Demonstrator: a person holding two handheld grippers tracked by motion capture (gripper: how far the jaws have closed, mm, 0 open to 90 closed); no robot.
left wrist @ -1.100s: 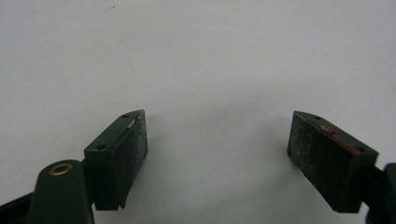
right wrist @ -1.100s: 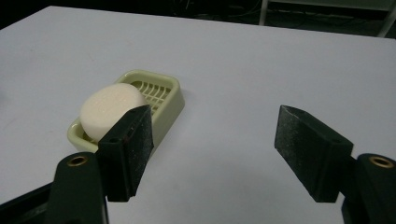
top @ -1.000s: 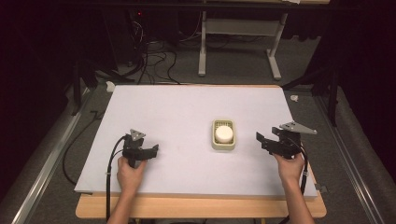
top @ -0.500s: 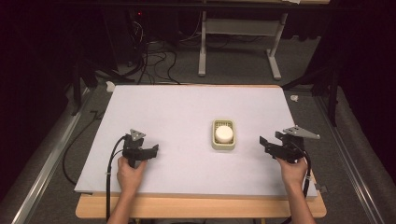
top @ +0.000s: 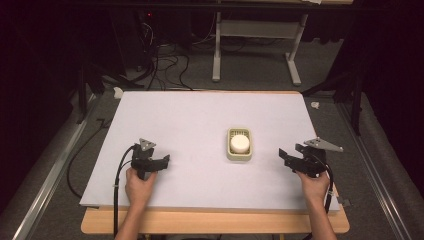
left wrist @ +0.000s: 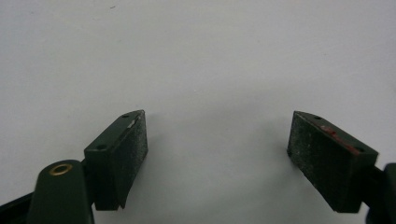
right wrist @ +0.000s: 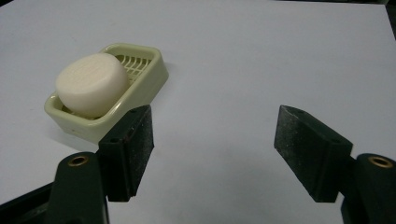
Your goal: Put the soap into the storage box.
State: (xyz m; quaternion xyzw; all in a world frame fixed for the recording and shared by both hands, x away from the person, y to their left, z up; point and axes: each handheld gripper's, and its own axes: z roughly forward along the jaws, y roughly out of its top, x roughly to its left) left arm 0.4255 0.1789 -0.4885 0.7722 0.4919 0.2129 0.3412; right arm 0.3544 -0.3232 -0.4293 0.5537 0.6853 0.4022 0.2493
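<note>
A pale green soap dish (top: 230, 151) sits on the white table sheet (top: 200, 120), right of the middle, with a round white soap (top: 239, 143) in it. My right gripper (top: 285, 157) is held to the right of the dish, a short way off, pointing left toward it. In the right gripper view its jaws (right wrist: 215, 149) stand open on bare sheet, with the dish (right wrist: 152, 77) and the soap (right wrist: 92, 84) ahead to the left. My left gripper (top: 164, 161) rests near the front left. It is open (left wrist: 217, 154), with nothing between its pads.
The sheet covers a wooden table whose front edge (top: 215, 222) shows below the hands. Cables (top: 165, 65) and a stand's legs (top: 255, 65) lie on the dark floor beyond the far edge. A metal rail (top: 50, 175) runs along the left side.
My right gripper has drifted slightly to the right and toward the front edge. The left gripper, the dish and the soap have not moved.
</note>
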